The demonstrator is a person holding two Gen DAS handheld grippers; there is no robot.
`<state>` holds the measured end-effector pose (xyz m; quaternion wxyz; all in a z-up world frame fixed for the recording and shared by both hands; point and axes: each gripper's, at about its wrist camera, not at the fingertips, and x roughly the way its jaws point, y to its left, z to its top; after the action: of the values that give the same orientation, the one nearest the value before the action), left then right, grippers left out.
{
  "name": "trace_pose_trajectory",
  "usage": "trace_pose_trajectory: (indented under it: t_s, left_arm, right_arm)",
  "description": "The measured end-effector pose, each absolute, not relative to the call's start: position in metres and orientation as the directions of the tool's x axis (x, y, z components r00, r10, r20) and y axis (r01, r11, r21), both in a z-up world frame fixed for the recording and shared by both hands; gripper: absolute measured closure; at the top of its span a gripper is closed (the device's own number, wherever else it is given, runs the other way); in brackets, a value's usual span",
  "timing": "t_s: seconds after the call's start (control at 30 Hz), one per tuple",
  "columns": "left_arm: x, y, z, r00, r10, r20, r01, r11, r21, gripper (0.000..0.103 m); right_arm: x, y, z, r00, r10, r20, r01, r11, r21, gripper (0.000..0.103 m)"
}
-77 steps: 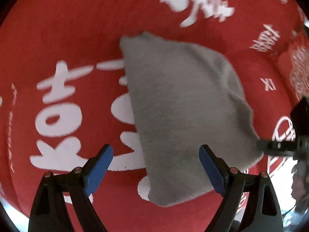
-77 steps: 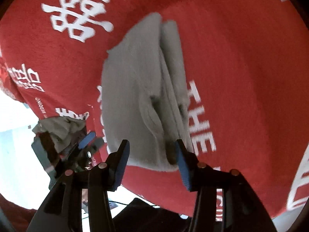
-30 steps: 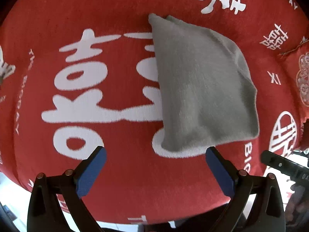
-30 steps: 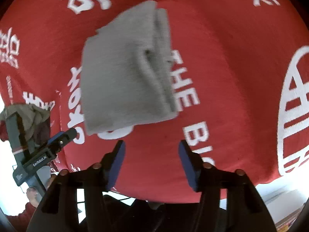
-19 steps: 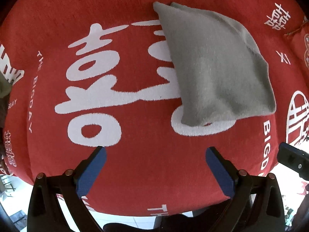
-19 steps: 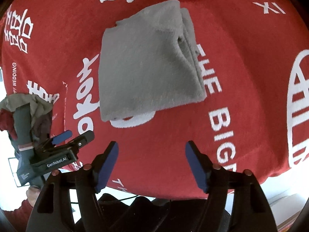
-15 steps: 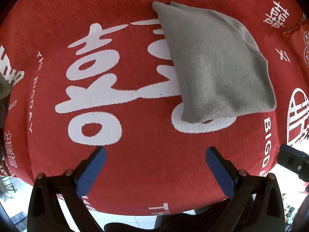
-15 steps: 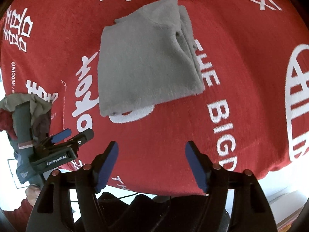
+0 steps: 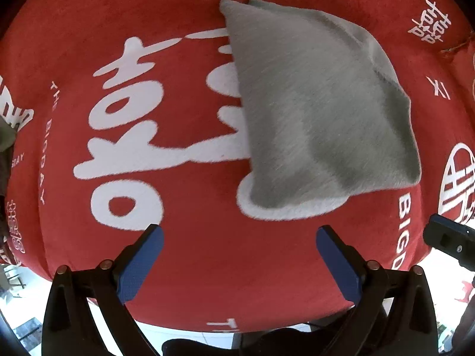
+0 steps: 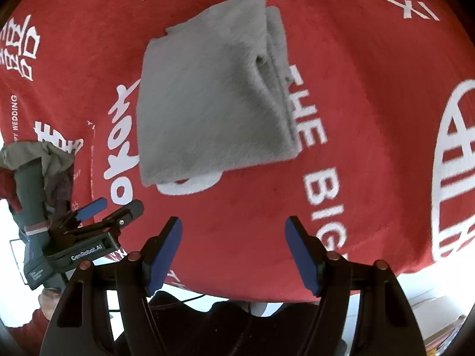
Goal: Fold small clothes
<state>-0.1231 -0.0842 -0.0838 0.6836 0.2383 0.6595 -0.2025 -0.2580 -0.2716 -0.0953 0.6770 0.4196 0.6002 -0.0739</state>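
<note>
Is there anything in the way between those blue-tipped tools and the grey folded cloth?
Nothing visible. Only bare red blanket lies between the left tool, the right tool and the grey cloth; both tools are open and empty.

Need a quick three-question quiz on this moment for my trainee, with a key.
1. True or false: the right gripper is clamped on the grey cloth.
2. What does the grey cloth lie on?
3. Which fits the left gripper? A: open, nothing between the jaws. B: shut on the cloth. C: out of view.

Key:
1. False; its jaws have just been opening, and nothing is between them.
2. The red cover with white lettering.
3. A.
</note>
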Motion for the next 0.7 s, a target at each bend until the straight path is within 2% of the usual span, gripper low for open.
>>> trace_pose_trajectory:
  t_s: [0.4,0.7]
  left_arm:
    - [-0.098,-0.154,-0.089,0.060,0.048,-0.997,0.539,0.839,0.073,0.000]
    - [-0.083,-0.166,-0.101,0.048,0.062,-0.997,0.474,0.877,0.077,0.000]
  right_arm:
    - [-0.211,-0.358,-0.106,0.313,0.406,-0.859,0.569,0.644,0.512,0.028]
    - [-0.139,-0.391,-0.154,0.362,0.486,-0.795,0.560,0.569,0.602,0.029]
